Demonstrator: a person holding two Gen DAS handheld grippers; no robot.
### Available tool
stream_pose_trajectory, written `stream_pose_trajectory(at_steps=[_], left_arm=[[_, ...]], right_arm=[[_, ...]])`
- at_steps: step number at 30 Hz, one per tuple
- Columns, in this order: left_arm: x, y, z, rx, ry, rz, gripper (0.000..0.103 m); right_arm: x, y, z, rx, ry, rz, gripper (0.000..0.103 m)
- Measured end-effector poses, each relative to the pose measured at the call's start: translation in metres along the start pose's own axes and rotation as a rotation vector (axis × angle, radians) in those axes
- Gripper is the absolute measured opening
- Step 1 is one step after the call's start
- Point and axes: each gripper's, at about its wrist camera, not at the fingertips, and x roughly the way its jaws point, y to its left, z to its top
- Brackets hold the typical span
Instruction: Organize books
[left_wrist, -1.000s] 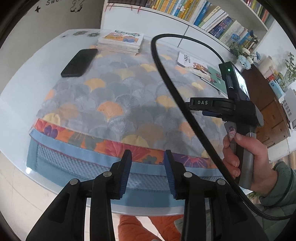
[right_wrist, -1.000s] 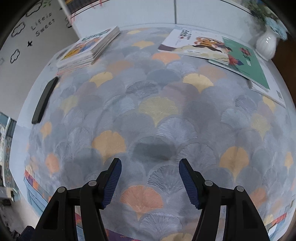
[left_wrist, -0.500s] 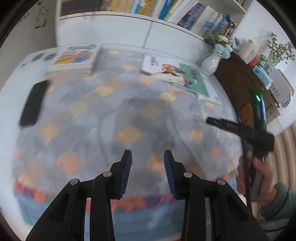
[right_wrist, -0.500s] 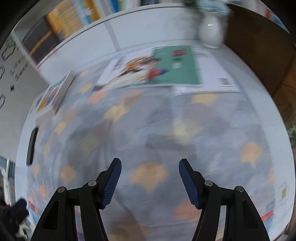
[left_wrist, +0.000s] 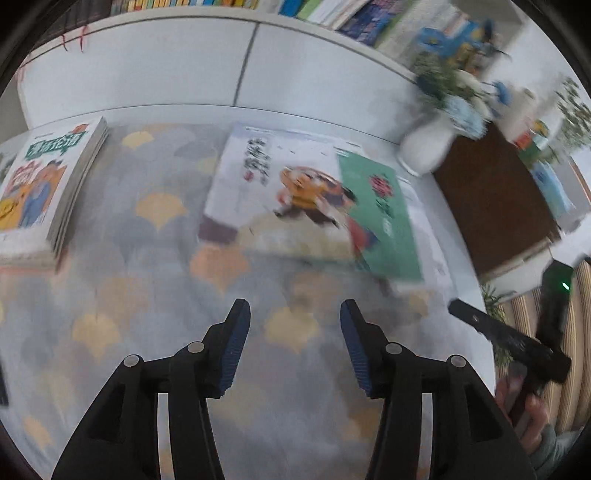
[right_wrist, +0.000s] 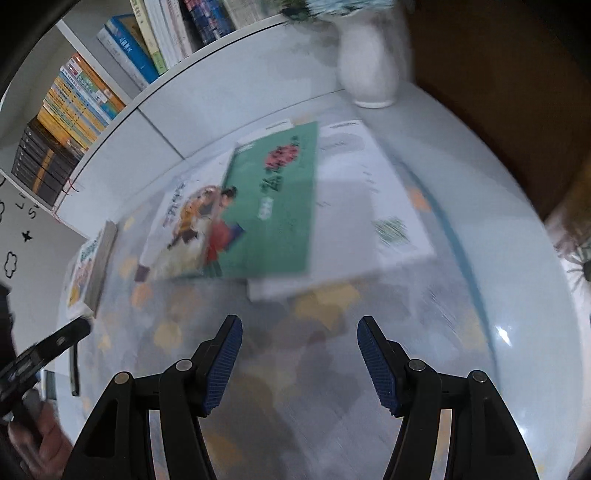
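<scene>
Three loose books lie overlapped at the table's far side: a white picture book (left_wrist: 266, 184) (right_wrist: 177, 229), a green book (left_wrist: 380, 218) (right_wrist: 273, 206) on top of it, and a white book (right_wrist: 362, 206) under the green one's right side. A neat stack of books (left_wrist: 40, 188) (right_wrist: 88, 269) sits at the far left. My left gripper (left_wrist: 291, 343) is open and empty above the patterned cloth, short of the loose books. My right gripper (right_wrist: 299, 358) is open and empty just before the green and white books.
A white vase (left_wrist: 424, 151) (right_wrist: 369, 70) with flowers stands behind the loose books. A bookshelf (right_wrist: 81, 99) lines the back wall. A brown cabinet (left_wrist: 495, 206) stands to the right. A black phone (right_wrist: 74, 369) lies at the left edge.
Both grippers have swung forward and to the right toward the loose books, which now look much closer. The left gripper's fingers have opened wider. The frames are motion-blurred.
</scene>
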Motion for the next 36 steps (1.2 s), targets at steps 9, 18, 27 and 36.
stream_pose_trajectory(at_steps=[9,18,27,36], left_arm=[[0.068,0.06,0.072,-0.091,-0.014,0.101,0.04],[0.094,0.075,0.065,-0.157,0.063,-0.093,0.041],[0.02,0.052,-0.048,-0.113,0.123,-0.133,0.041],[-0.004,0.042,-0.127,-0.106,0.206,-0.119,0.041]], right_arm=[[0.09,0.075,0.06,-0.051,0.028,0.043,0.045],[0.128,0.115,0.075,-0.166,0.046,0.045,0.041],[0.092,0.106,-0.023,-0.255,0.201,0.087,0.042],[0.049,0.071,-0.102,-0.23,0.236,0.085,0.042]])
